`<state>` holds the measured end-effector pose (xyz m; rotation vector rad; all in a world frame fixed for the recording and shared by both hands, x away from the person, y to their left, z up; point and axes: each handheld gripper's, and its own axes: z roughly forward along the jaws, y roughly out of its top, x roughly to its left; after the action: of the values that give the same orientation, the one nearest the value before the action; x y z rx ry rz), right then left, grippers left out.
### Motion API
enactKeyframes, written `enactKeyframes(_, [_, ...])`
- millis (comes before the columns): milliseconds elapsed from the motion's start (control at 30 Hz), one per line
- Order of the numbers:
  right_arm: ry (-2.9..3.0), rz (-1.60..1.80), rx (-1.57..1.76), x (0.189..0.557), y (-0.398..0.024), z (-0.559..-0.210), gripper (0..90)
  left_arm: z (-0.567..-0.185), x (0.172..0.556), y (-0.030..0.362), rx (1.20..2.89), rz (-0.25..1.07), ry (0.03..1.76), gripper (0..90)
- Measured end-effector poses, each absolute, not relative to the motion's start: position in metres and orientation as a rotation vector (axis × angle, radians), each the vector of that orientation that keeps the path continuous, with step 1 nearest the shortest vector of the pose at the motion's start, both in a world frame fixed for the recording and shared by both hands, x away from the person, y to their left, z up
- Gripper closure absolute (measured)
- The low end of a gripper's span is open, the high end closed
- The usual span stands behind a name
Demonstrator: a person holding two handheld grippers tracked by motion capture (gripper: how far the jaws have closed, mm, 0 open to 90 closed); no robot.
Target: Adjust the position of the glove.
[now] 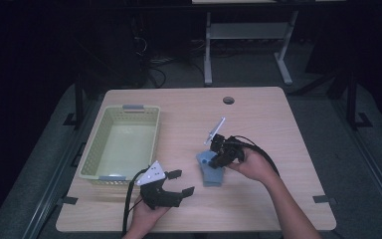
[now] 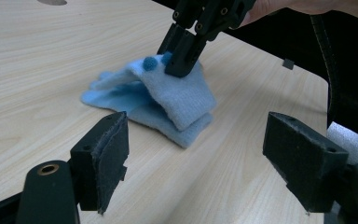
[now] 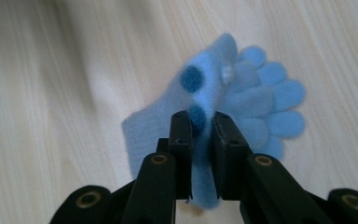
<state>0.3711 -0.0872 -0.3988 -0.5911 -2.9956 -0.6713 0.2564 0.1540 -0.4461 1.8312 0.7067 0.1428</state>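
In the right gripper view the two black jaws stand close together at lower centre, pinching a raised fold of the light blue glove [image 3: 205, 93]; the fabric is squeezed between the pads. Two dark blue dots sit on that fold, one just above the jaws and one right between them. The glove's fingers fan out toward the right of that frame, lying flat on the table [image 3: 51, 70]. No writing or brand mark can be read on the glove.

The left gripper view shows the right gripper [image 2: 182, 65] at upper centre, its jaws coming down onto the top of the glove, which lies folded in layers on the pale wood. The left gripper [image 2: 196, 149] has its own jaws wide apart in the foreground with nothing between them, well short of the glove.

From the high view the glove lies right of centre on the table, under the right gripper [image 1: 218, 158]. The left gripper [image 1: 179, 183] sits at lower centre. A pale green basket [image 1: 95, 149] stands at the left; no label on it is legible.
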Motion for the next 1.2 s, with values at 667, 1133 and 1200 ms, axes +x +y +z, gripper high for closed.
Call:
enactKeyframes(667, [-3.025, -0.609, -0.587, 0.371, -0.081, -0.417, 74.1, -0.445, 0.256, 0.154, 1.834, 0.145, 0.707, 22.1])
enactKeyframes(1133, [-3.076, -0.694, -0.635, 0.370, -0.081, -0.413, 71.8, -0.446, 0.256, 0.154, 1.836, 0.146, 0.705, 22.1])
enactKeyframes(1200, [-3.060, -0.724, -0.655, 0.370, -0.081, -0.413, 77.7, -0.446, 0.255, 0.153, 1.837, 0.152, 0.706, 22.1])
